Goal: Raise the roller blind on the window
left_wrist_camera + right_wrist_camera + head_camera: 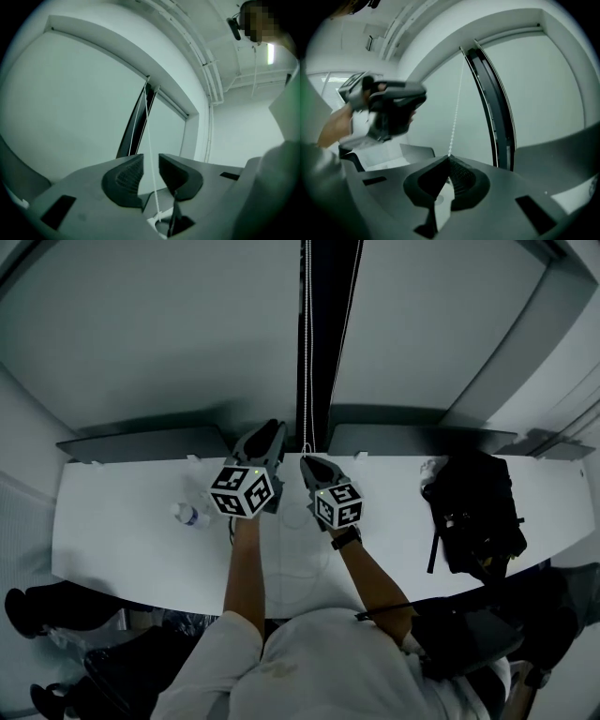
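Nearest the camera is the person's white shirt (309, 662), with both forearms reaching out over a white desk (122, 540) towards the bead chain (307, 352), which hangs in front of the dark strip (323, 334) between two window panels. The right gripper (449, 159) has its jaws pressed together on the bead chain, which rises taut from their tips. The left gripper (150, 161) is just left of the chain in the head view and sits a little higher than the right one. Its jaws stand a narrow way apart, and the chain's cord runs through the gap with neither pad pressing on it. On the desk, a water bottle (192, 516) lies left of the chain and a black backpack (473, 517) well to its right. Beyond the chain, the roller blind (159, 324) to its left is down to the sill, and so is the neighbouring blind (431, 315) to its right.
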### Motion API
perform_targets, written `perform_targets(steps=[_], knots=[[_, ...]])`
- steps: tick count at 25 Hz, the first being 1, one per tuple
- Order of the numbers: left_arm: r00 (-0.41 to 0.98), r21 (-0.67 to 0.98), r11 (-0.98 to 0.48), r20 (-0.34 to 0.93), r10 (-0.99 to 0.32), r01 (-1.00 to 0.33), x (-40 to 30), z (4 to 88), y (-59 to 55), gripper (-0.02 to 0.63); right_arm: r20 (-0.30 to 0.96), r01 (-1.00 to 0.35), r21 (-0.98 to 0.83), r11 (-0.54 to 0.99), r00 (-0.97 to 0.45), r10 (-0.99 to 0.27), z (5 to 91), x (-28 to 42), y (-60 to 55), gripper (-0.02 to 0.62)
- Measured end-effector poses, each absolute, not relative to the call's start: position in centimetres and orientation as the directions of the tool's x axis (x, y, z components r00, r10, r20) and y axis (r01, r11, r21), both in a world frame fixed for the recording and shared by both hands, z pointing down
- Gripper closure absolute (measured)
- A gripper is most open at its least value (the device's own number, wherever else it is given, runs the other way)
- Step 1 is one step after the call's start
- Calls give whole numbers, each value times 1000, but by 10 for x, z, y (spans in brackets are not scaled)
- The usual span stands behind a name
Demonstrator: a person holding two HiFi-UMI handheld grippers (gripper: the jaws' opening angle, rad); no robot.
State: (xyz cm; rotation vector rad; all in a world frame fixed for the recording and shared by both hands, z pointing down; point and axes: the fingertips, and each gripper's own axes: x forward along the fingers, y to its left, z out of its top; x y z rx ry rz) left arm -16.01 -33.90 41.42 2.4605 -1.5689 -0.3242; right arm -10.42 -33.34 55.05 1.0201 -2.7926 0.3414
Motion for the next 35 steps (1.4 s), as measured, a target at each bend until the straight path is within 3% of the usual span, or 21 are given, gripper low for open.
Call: perform_targets(steps=[1, 3, 6, 10, 12, 13, 14, 24, 29, 35], knots=[[443, 289, -442, -65, -894, -849, -154, 409, -347, 495, 236, -644, -166, 747, -761, -604, 566, -103, -317, 592], [492, 290, -489, -69, -868, -823, -146, 393, -363, 443, 258, -638, -154, 754, -763, -593, 584, -98, -291, 592], [513, 263, -519, -95, -853, -814, -141, 359, -390, 437, 289, -624, -118, 773, -766, -574, 594, -89, -267, 592], [554, 220, -541, -4, -832, -811, -120, 336, -428, 439, 316, -607, -146, 781, -777, -545, 597, -77, -250, 592], [570, 217, -550, 36, -821, -806, -114, 330, -437, 453, 307, -604, -170, 779, -783, -540, 595, -75, -250, 592], [572, 216, -551, 46, -819, -806, -113, 328, -438, 537, 300, -603, -185, 776, -787, -540, 595, -73, -251, 592], [575, 220, -552, 49, -817, -804, -111, 327, -438, 577, 291, -604, -200, 771, -788, -542, 594, -69, -252, 592], [571, 246, -545, 45, -819, -801, -99, 331, -444, 578, 250, -608, -232, 759, -791, -558, 585, -57, -247, 592], [569, 330, -545, -29, -822, -771, -98, 325, -434, 601, 212, -615, -284, 736, -789, -577, 586, -46, -250, 592], [461, 208, -473, -103, -881, -856, -113, 314, -407, 601, 242, -610, -173, 773, -787, -567, 582, -41, -248, 592]])
